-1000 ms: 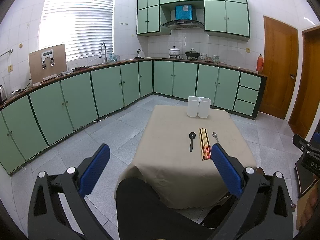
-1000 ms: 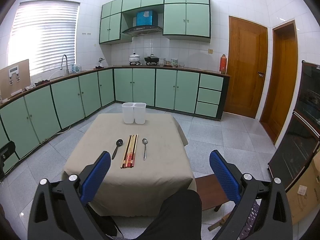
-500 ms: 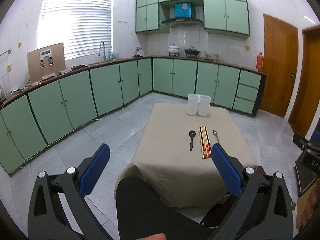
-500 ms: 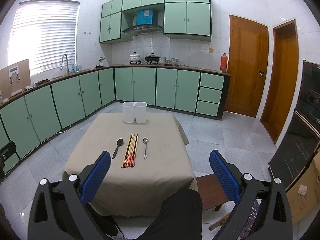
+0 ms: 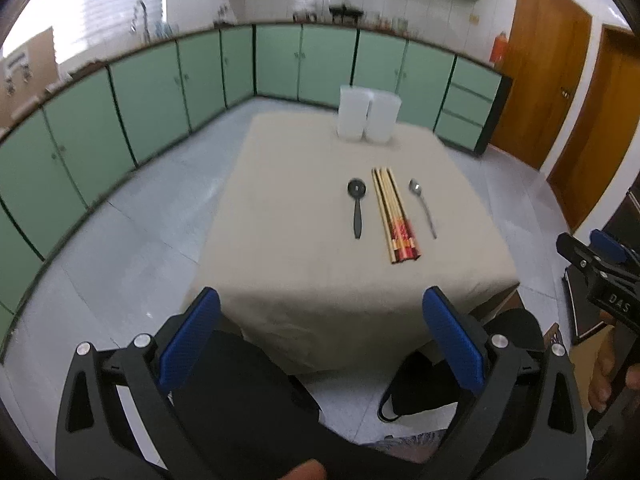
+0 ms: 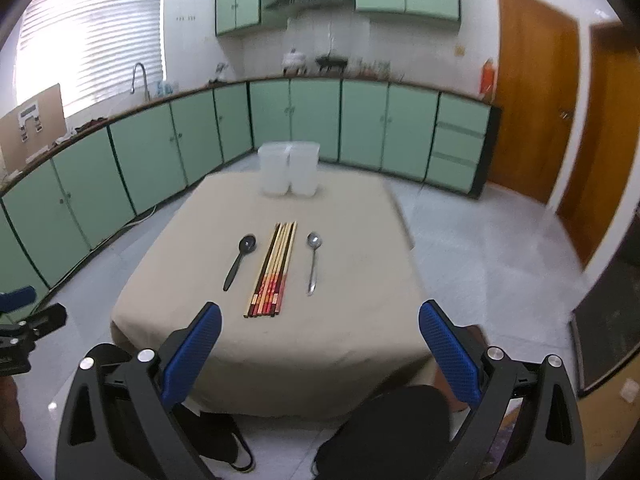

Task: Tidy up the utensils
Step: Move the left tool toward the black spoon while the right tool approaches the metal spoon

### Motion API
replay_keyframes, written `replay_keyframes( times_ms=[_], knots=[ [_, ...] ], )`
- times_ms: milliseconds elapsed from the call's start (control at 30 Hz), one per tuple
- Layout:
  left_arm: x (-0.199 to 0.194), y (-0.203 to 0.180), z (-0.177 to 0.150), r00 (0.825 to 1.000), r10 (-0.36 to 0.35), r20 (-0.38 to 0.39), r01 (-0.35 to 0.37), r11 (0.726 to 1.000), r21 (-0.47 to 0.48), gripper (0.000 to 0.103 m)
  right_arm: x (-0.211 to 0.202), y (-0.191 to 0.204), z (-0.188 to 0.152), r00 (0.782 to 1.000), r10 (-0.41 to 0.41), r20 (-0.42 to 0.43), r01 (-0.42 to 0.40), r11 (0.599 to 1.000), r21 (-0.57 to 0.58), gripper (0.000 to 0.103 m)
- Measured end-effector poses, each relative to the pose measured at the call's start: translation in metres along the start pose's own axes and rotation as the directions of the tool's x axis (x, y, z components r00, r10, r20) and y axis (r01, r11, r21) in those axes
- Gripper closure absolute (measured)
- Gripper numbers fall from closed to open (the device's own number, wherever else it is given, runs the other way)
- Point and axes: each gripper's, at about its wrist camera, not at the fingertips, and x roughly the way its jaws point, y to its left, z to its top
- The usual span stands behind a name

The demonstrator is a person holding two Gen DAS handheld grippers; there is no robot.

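Note:
On the beige-clothed table (image 5: 304,264) (image 6: 360,328) lie a black spoon (image 5: 356,206) (image 6: 239,261), a bundle of several chopsticks (image 5: 394,216) (image 6: 273,270) and a metal spoon (image 5: 422,207) (image 6: 313,262), side by side. A white two-compartment holder (image 5: 368,118) (image 6: 289,168) stands at the far edge. My left gripper (image 5: 320,340) is open, short of the table's near edge. My right gripper (image 6: 320,350) is open too, over the near edge, nothing between its fingers.
Green cabinets (image 6: 312,120) run along the back and left walls. Wooden doors (image 6: 536,92) stand at the right. A person's dark-clad knees (image 5: 240,392) (image 6: 384,428) sit below the grippers. Grey tiled floor (image 5: 120,248) surrounds the table.
Both grippers have moved forward toward the table and tilted downward; the utensils now appear larger and nearer. Both stay open. Nothing on the table has moved.

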Motion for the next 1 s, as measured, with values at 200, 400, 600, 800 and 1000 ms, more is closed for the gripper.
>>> replay_keyframes(
  times_ms=[200,400,600,800,1000],
  knots=[
    [0.099,0.003,0.018,0.993,-0.004,-0.12,0.007,1.0,0.022,0.005,0.098,0.001,0.001,0.993,0.012,-0.119,-0.014,1.0,-0.018,0.026],
    [0.182,0.001,0.034,0.98,-0.063,-0.187,0.058,0.998,-0.029,0.005,0.186,-0.004,-0.01,0.973,0.049,-0.224,-0.052,0.999,-0.005,0.036],
    [0.242,-0.008,0.043,0.967,-0.04,-0.253,0.033,0.999,-0.031,0.005,0.23,-0.013,-0.018,0.973,0.084,-0.214,-0.075,0.996,0.051,0.037],
    [0.264,-0.039,0.043,0.976,0.056,-0.208,-0.028,0.991,0.134,0.004,0.248,-0.015,-0.019,0.972,0.07,-0.223,-0.074,0.997,-0.008,0.036],
    [0.268,-0.04,0.044,0.989,0.073,-0.127,-0.062,0.994,0.095,0.004,0.253,-0.017,-0.018,0.979,0.061,-0.194,-0.069,0.997,-0.036,0.028]
  ],
)
